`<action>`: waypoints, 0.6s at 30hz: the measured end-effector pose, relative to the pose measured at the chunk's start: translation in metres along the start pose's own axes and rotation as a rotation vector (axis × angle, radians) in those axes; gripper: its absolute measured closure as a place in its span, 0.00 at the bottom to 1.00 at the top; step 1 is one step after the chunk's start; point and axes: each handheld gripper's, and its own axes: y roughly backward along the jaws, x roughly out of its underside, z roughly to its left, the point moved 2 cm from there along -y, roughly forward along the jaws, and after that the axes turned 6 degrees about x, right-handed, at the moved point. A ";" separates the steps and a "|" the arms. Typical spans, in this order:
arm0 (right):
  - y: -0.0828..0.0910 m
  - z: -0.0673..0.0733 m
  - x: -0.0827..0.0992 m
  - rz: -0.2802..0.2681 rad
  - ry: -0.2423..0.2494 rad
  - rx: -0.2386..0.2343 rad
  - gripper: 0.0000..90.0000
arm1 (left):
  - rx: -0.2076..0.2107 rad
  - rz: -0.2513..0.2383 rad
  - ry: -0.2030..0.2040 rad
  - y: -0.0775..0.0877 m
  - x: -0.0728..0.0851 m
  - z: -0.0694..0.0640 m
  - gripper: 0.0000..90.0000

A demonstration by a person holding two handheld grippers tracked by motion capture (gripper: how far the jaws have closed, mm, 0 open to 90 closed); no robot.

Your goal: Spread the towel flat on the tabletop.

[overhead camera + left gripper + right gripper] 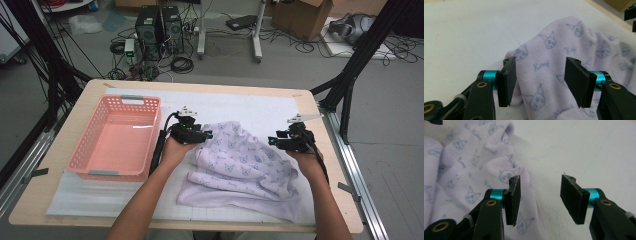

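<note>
A pale lilac cloth (240,165) printed with small cat faces lies crumpled and partly folded on the white mat (260,107). My left gripper (206,135) sits at the cloth's left far edge with its jaws apart. In the left gripper view the cloth (549,57) lies under and beyond the gap of my left gripper (540,82), and the pads (507,80) do not press on it. My right gripper (272,141) is at the cloth's right edge, also open. In the right gripper view a fold of cloth (499,170) lies beside the left pad of my right gripper (540,200).
A pink slotted plastic basket (80,157) stands on the left of the table with nothing in it. The wooden table edge (320,165) runs along the right. Computer towers, cables and cardboard boxes sit on the floor beyond the table.
</note>
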 end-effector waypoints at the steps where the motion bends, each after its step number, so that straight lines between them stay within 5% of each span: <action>1: -0.008 0.000 0.000 0.019 0.002 -0.008 0.57 | -0.007 0.009 -0.001 -0.006 0.000 0.002 0.47; 6: -0.046 0.009 0.002 0.091 0.045 -0.062 0.59 | -0.014 0.067 0.016 -0.032 -0.001 0.002 0.45; 8: -0.056 0.015 0.002 0.105 0.056 -0.076 0.62 | -0.022 0.093 0.005 -0.040 0.001 0.000 0.52; 10: -0.056 0.017 0.000 0.101 0.057 -0.116 0.85 | -0.044 0.120 -0.015 -0.045 0.003 0.000 0.65; 11: -0.056 0.017 0.000 0.101 0.057 -0.116 0.85 | -0.059 0.118 -0.019 -0.044 0.003 -0.001 0.65; 12: -0.052 0.019 -0.002 0.101 0.085 -0.090 0.94 | -0.054 0.115 -0.003 -0.043 0.002 -0.001 0.82; 16: -0.032 0.009 -0.010 0.005 0.041 0.028 0.95 | -0.064 0.058 -0.028 -0.028 -0.006 -0.004 0.89; 18: -0.016 0.000 -0.014 -0.076 0.013 0.122 0.95 | -0.105 -0.076 -0.018 -0.002 -0.020 -0.003 0.89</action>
